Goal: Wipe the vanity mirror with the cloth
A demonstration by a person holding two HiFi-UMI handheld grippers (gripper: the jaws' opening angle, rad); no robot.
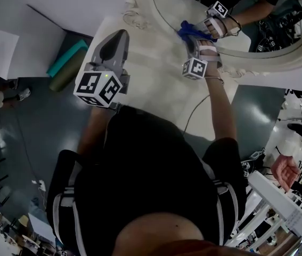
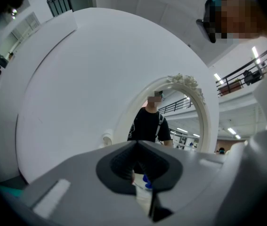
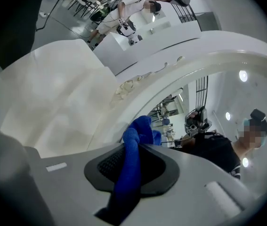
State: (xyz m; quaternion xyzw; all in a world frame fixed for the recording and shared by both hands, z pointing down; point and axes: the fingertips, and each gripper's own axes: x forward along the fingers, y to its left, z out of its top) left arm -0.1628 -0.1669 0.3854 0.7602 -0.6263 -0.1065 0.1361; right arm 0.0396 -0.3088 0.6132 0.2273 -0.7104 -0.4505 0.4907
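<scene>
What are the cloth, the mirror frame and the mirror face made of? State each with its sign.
Cloth: soft blue fabric, perhaps microfibre; it bunches in fuzzy folds. Mirror frame: glossy cream with moulded scrollwork; plastic, resin or painted wood, unclear. Mirror face: apparently glass, giving sharp reflections.

dark glossy floor (image 1: 28, 121); white wall panel (image 2: 100, 55); teal roll (image 1: 71, 55) beside cream tabletop (image 1: 156, 89).

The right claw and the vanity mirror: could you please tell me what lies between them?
Only the blue cloth, clamped in the right claw and bunched up before the vanity mirror; the right gripper view shows it best.
</scene>
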